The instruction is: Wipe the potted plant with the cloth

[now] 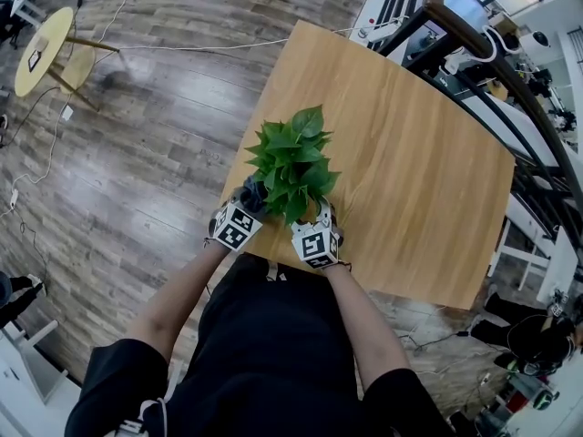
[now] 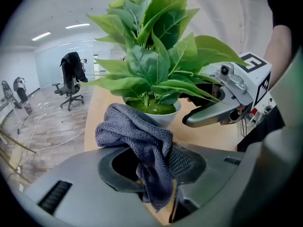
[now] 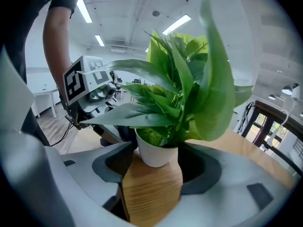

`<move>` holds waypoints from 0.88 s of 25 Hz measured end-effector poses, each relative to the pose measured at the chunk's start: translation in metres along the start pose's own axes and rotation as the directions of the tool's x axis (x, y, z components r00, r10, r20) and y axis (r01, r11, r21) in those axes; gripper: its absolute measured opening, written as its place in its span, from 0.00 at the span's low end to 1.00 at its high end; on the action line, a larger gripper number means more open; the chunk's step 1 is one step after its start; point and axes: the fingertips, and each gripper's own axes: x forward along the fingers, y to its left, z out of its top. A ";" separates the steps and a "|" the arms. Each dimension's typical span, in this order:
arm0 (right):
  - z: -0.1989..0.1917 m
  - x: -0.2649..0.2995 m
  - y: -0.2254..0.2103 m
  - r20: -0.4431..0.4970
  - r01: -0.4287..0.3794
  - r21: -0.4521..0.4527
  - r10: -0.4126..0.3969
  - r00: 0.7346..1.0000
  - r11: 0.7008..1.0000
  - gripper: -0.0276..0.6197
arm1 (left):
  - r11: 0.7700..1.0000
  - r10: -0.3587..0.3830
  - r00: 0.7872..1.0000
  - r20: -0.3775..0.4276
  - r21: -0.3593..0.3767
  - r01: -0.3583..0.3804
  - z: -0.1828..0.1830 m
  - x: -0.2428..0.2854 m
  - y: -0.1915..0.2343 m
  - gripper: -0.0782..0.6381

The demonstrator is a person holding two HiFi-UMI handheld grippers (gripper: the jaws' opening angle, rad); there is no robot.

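A leafy green plant [image 1: 291,160] in a small white pot [image 3: 156,152] stands on the wooden table [image 1: 410,153], close to its near edge. My left gripper [image 2: 151,162] is shut on a dark grey cloth [image 2: 135,131], which bunches up just in front of the pot [image 2: 163,118] and below the lowest leaves. In the head view the cloth [image 1: 253,195] sits at the plant's left side. My right gripper [image 3: 156,167] has its jaws against both sides of the pot, under the leaves. The right gripper [image 2: 215,112] also shows in the left gripper view, reaching in from the right.
The table's near edge [image 1: 273,264] runs just under both grippers. A round yellow side table [image 1: 46,48] stands far left on the wood floor. A black railing [image 1: 510,71] and desks run along the right. An office chair [image 2: 71,82] stands far behind.
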 end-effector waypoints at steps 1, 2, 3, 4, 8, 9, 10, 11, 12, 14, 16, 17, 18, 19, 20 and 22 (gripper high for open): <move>0.001 0.000 0.000 0.003 0.007 0.009 -0.007 1.000 1.000 0.48 | 1.000 -0.003 1.000 -0.002 0.003 0.003 0.000 0.000 -0.002 0.34; 0.001 0.000 0.000 0.004 0.012 0.015 -0.012 1.000 1.000 0.48 | 1.000 -0.008 1.000 -0.005 0.009 0.008 -0.001 0.000 -0.005 0.34; 0.001 0.000 0.000 0.004 0.018 0.020 -0.018 1.000 1.000 0.48 | 1.000 -0.015 1.000 -0.007 0.017 0.015 -0.001 0.000 -0.010 0.34; 0.001 0.000 -0.001 0.003 0.024 0.023 -0.024 1.000 0.999 0.48 | 0.999 -0.022 1.000 -0.007 0.023 0.022 -0.002 0.001 -0.014 0.34; 0.002 0.003 -0.009 -0.004 0.045 0.038 -0.045 0.999 0.998 0.48 | 0.998 -0.048 0.999 -0.006 0.028 0.048 -0.003 0.003 -0.029 0.34; 0.002 0.003 -0.010 -0.005 0.046 0.039 -0.046 0.999 0.998 0.48 | 0.998 -0.052 0.999 -0.006 0.026 0.052 -0.003 0.003 -0.031 0.34; 0.002 0.003 -0.011 -0.006 0.045 0.038 -0.045 0.999 0.998 0.48 | 0.998 -0.054 0.999 -0.007 0.024 0.054 -0.003 0.004 -0.033 0.34; 0.002 0.003 -0.011 -0.006 0.043 0.037 -0.043 0.999 0.998 0.48 | 0.998 -0.056 0.998 -0.007 0.021 0.056 -0.003 0.004 -0.034 0.34; 0.002 0.003 -0.010 -0.006 0.042 0.037 -0.042 0.999 0.998 0.48 | 0.998 -0.058 0.998 -0.008 0.019 0.058 -0.003 0.004 -0.035 0.34; 0.002 0.002 -0.010 -0.005 0.040 0.042 -0.040 0.999 0.998 0.48 | 0.998 -0.061 0.998 -0.008 0.021 0.061 -0.002 0.004 -0.035 0.34; 0.001 0.001 -0.008 -0.004 0.041 0.062 -0.040 0.999 0.997 0.48 | 0.998 -0.058 0.998 -0.007 0.013 0.058 -0.002 0.004 -0.034 0.34; 0.001 0.000 -0.006 -0.001 0.039 0.076 -0.039 0.999 0.996 0.48 | 0.999 -0.052 0.999 -0.005 0.000 0.052 -0.002 0.005 -0.032 0.34; 0.001 -0.001 -0.002 0.003 0.034 0.090 -0.034 0.999 0.995 0.48 | 0.999 -0.045 0.999 -0.002 -0.016 0.045 -0.002 0.005 -0.028 0.34; 0.002 -0.002 0.003 0.009 0.024 0.101 -0.025 1.000 0.995 0.48 | 0.999 -0.038 0.999 0.000 -0.033 0.038 -0.003 0.005 -0.025 0.34; 0.003 -0.002 0.009 0.018 0.008 0.107 -0.009 1.000 0.994 0.48 | 0.998 -0.032 0.999 0.003 -0.047 0.032 -0.004 0.005 -0.021 0.34; 0.004 -0.005 0.024 0.031 -0.035 0.097 0.032 0.999 0.995 0.48 | 0.998 -0.030 1.000 0.007 -0.055 0.031 -0.004 0.004 -0.018 0.34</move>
